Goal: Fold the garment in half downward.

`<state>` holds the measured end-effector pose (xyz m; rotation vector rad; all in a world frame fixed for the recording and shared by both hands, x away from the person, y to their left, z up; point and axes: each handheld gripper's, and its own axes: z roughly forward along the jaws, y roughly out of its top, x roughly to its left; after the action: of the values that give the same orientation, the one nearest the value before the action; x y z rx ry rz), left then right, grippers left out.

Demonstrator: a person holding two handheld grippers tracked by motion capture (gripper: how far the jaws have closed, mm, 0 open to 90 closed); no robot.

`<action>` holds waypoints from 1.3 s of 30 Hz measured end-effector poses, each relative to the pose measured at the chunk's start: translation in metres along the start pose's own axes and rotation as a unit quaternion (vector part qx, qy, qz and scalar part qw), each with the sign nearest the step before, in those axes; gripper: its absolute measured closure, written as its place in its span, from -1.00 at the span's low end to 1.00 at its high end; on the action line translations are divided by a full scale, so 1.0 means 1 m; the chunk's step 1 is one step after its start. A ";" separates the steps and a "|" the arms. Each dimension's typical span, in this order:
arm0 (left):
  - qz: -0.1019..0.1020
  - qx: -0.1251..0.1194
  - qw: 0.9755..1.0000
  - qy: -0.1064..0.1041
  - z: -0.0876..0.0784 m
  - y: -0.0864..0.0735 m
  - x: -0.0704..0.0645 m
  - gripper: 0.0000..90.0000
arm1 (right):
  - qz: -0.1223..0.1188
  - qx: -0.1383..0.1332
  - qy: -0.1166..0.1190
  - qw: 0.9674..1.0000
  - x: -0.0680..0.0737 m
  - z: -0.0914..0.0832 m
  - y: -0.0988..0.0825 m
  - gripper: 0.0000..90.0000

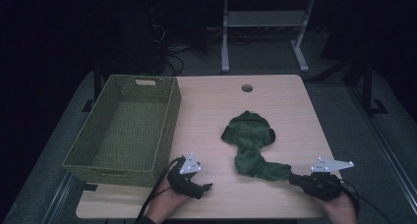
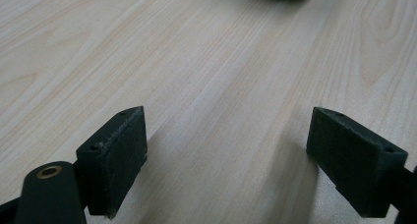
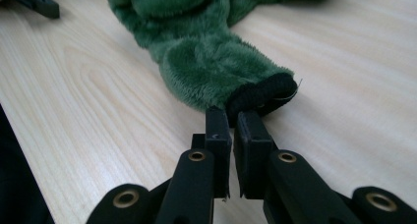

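A green fleece garment lies crumpled on the middle of the wooden table, one sleeve reaching toward the front right. In the right gripper view the sleeve ends in a black cuff, and my right gripper is shut on that cuff's edge. From above, the right gripper meets the sleeve end near the table's front edge. My left gripper rests at the front, left of the garment. Its jaws stand wide apart over bare wood, with nothing between them.
A green woven basket, with nothing in it, stands along the table's left side, close beside the left hand. A round cable hole sits near the far edge. A desk frame and cables stand on the floor beyond.
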<state>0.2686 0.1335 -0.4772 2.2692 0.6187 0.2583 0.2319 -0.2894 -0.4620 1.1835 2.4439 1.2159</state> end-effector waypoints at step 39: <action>-0.001 -0.003 1.000 -0.001 0.002 0.001 0.000 -0.67 | -0.157 -0.043 0.077 0.984 0.030 0.037 0.106 0.81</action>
<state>0.2697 0.1320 -0.4776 2.2639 0.6175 0.2560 0.2905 -0.2077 -0.4032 0.6694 2.5321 1.3382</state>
